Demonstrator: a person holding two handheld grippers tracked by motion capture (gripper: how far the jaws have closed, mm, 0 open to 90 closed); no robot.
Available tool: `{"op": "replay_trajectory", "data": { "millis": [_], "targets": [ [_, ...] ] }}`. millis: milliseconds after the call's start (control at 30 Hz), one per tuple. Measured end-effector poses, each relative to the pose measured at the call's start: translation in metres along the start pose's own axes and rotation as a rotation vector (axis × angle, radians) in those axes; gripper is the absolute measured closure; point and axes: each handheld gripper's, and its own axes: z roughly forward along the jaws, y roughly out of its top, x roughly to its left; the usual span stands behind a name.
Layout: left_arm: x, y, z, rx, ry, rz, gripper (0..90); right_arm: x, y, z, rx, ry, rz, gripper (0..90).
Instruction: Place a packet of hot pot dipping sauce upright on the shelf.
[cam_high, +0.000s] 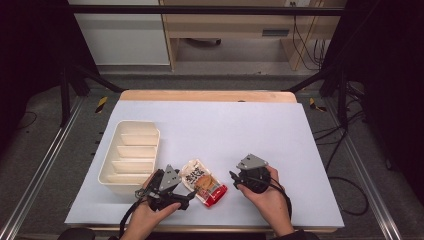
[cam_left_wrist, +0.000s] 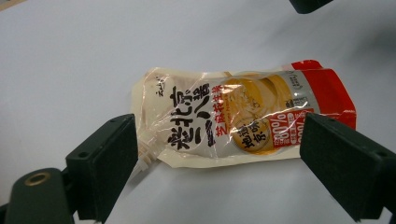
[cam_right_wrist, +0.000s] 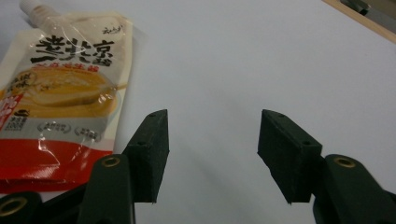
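A sauce pouch (cam_high: 202, 182), cream with black lettering and a red bottom end, lies flat on the white table cover near the front edge. In the left gripper view the pouch (cam_left_wrist: 233, 116) lies lengthwise between the two black jaws, spout by the left jaw and red end by the right one. My left gripper (cam_high: 184, 190) (cam_left_wrist: 219, 123) stands open around it, and the pouch looks unbent. My right gripper (cam_high: 239, 176) (cam_right_wrist: 213, 116) is open just right of the pouch, with bare table between its jaws. The pouch (cam_right_wrist: 65, 88) lies to the left of those jaws.
A cream tray (cam_high: 107, 165) with several divided compartments stands at the left, close to my left hand. The white cover (cam_high: 225, 125) stretches back to a wooden table edge (cam_high: 207, 95). Cables trail from both grippers toward the front edge.
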Motion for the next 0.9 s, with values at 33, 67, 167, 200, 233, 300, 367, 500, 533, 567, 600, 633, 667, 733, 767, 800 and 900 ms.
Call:
{"op": "replay_trajectory", "data": {
  "millis": [33, 67, 167, 200, 233, 300, 367, 500, 533, 567, 600, 633, 667, 733, 767, 800, 900],
  "targets": [
    [0.000, 0.000, 0.000, 0.000, 0.000, 0.000, 11.3, 0.000, 0.000, 0.000, 0.000, 0.000, 0.000, 43.8],
    [0.000, 0.000, 0.000, -0.003, 0.000, -0.004, 11.8, 0.000, 0.006, 0.002, -0.012, 0.009, -0.015, 44.9],
    [0.002, 0.002, 0.002, -0.034, -0.040, -0.020, 12.0, -0.002, 0.014, 0.006, -0.019, 0.007, -0.014, 50.2],
    [0.003, 0.003, 0.002, -0.040, -0.045, -0.018, 12.0, -0.002, 0.017, 0.007, -0.021, -0.006, -0.006, 50.3],
    [0.004, 0.004, 0.003, -0.045, -0.043, -0.017, 12.0, -0.003, 0.020, 0.010, -0.024, 0.000, 0.000, 50.5],
    [0.007, 0.005, 0.004, -0.035, -0.037, -0.020, 12.0, -0.003, 0.026, 0.016, -0.026, 0.024, 0.002, 51.5],
    [0.008, 0.004, 0.003, -0.035, -0.035, -0.029, 11.9, -0.002, 0.030, 0.019, -0.024, 0.033, -0.010, 51.5],
    [0.011, 0.000, -0.002, -0.028, -0.027, -0.044, 12.1, 0.000, 0.045, 0.030, -0.027, 0.072, -0.038, 51.7],
    [0.010, -0.001, -0.002, -0.020, -0.025, -0.038, 12.1, 0.002, 0.049, 0.032, -0.032, 0.081, -0.044, 51.6],
    [0.008, -0.003, -0.001, -0.012, -0.026, -0.030, 12.1, 0.005, 0.051, 0.032, -0.039, 0.084, -0.058, 51.5],
    [0.008, -0.003, -0.001, -0.012, -0.026, -0.030, 12.1, 0.006, 0.051, 0.033, -0.040, 0.091, -0.063, 51.5],
    [0.006, -0.004, -0.001, -0.011, -0.021, -0.023, 12.1, 0.006, 0.051, 0.033, -0.040, 0.091, -0.063, 51.5],
    [0.003, -0.005, -0.001, -0.009, -0.008, -0.008, 12.1, 0.009, 0.051, 0.032, -0.035, 0.097, -0.070, 52.7],
    [0.000, -0.006, 0.000, -0.007, 0.009, 0.013, 11.9, 0.011, 0.051, 0.031, -0.034, 0.106, -0.067, 54.9],
    [0.000, -0.006, 0.000, -0.007, 0.009, 0.013, 12.0, 0.011, 0.051, 0.031, -0.034, 0.106, -0.067, 54.9],
    [0.000, -0.007, -0.001, -0.011, 0.028, 0.025, 12.0, 0.012, 0.052, 0.029, -0.038, 0.101, -0.071, 58.5],
    [0.002, -0.006, -0.003, -0.012, 0.046, 0.038, 12.1, 0.014, 0.057, 0.027, -0.054, 0.110, -0.078, 60.9]
  ]
}}
